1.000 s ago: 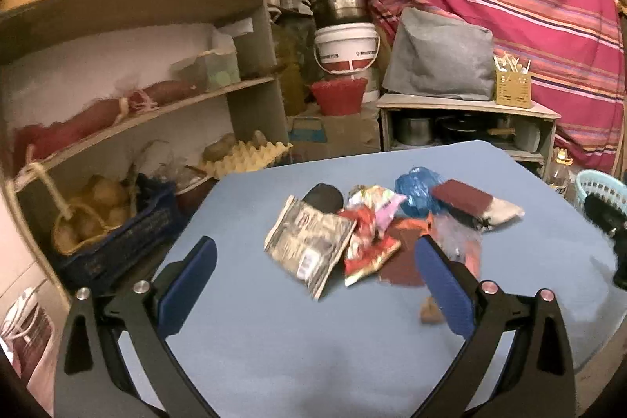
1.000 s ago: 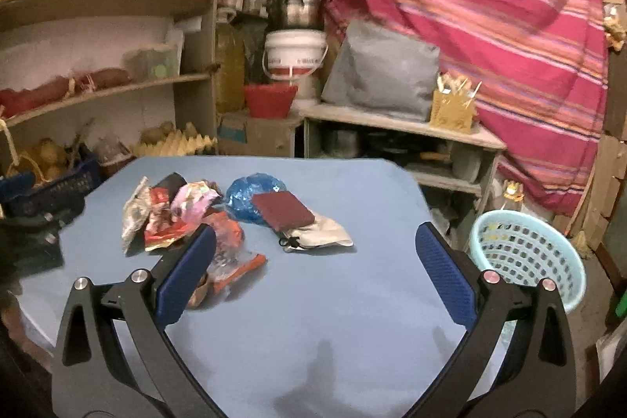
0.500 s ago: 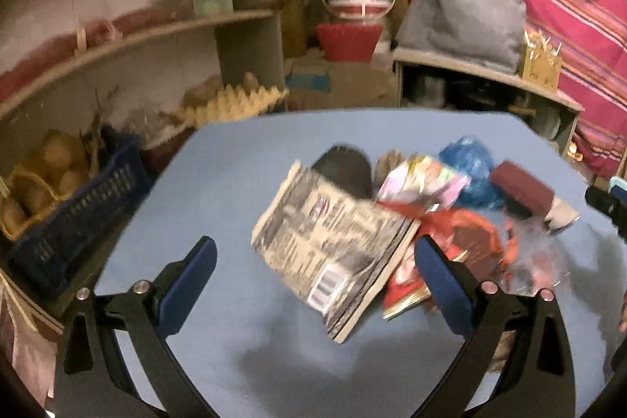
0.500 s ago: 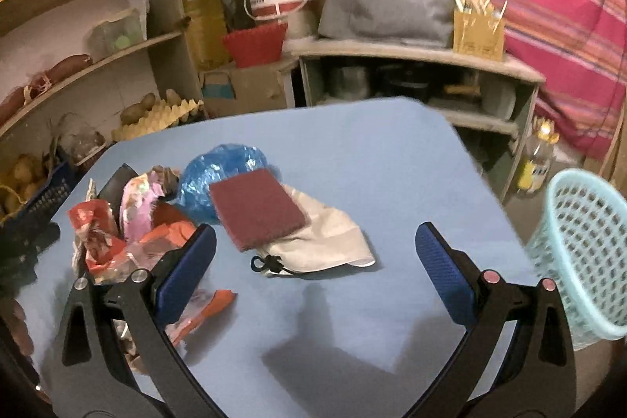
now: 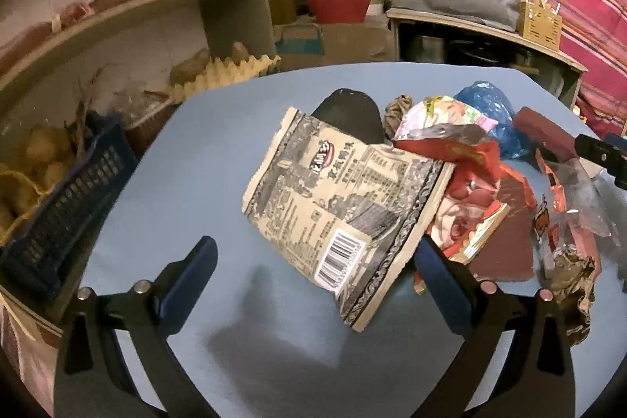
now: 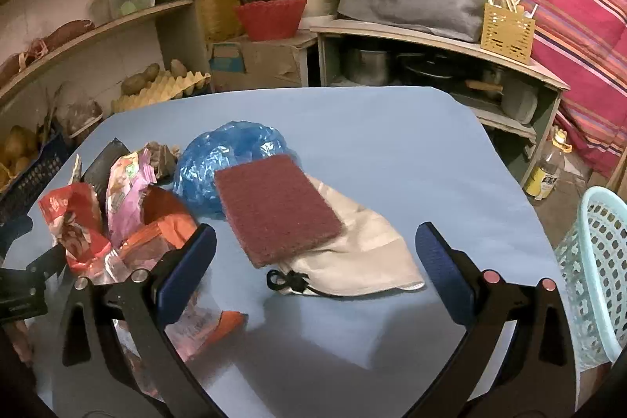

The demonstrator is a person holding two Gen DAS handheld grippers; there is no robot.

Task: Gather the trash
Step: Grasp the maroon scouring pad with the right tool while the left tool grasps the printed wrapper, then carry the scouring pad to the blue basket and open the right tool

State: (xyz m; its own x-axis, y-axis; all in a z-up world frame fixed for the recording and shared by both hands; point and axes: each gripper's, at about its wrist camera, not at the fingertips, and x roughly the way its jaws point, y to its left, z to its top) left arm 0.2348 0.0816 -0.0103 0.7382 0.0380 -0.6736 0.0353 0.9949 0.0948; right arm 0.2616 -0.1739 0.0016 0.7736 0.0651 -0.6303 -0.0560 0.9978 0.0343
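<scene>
Trash lies heaped on the blue table (image 5: 164, 159), and both grippers hover over it with their fingers spread wide, holding nothing. Ahead of the left gripper (image 5: 313, 263), a beige snack wrapper (image 5: 341, 206) with a barcode reaches down between the two blue fingers, its lower right edge just beside the right finger (image 5: 439, 273). Beyond that finger sit a red wrapper (image 5: 474, 179), a pink wrapper (image 5: 435, 116) and a blue plastic bag (image 5: 490, 108); a dark flat piece (image 5: 348, 108) peeks out behind the beige wrapper.

Ahead of the right gripper (image 6: 313, 249), a maroon scouring pad (image 6: 274, 206) lies tilted between the fingers, resting on a white drawstring pouch (image 6: 364, 253) and touching the blue bag behind it. Crumpled orange and red wrappers (image 6: 156, 226) sit at and past the left finger (image 6: 188, 265). A pale blue laundry-style basket (image 6: 599, 261) stands off the table, beyond the right finger.
</scene>
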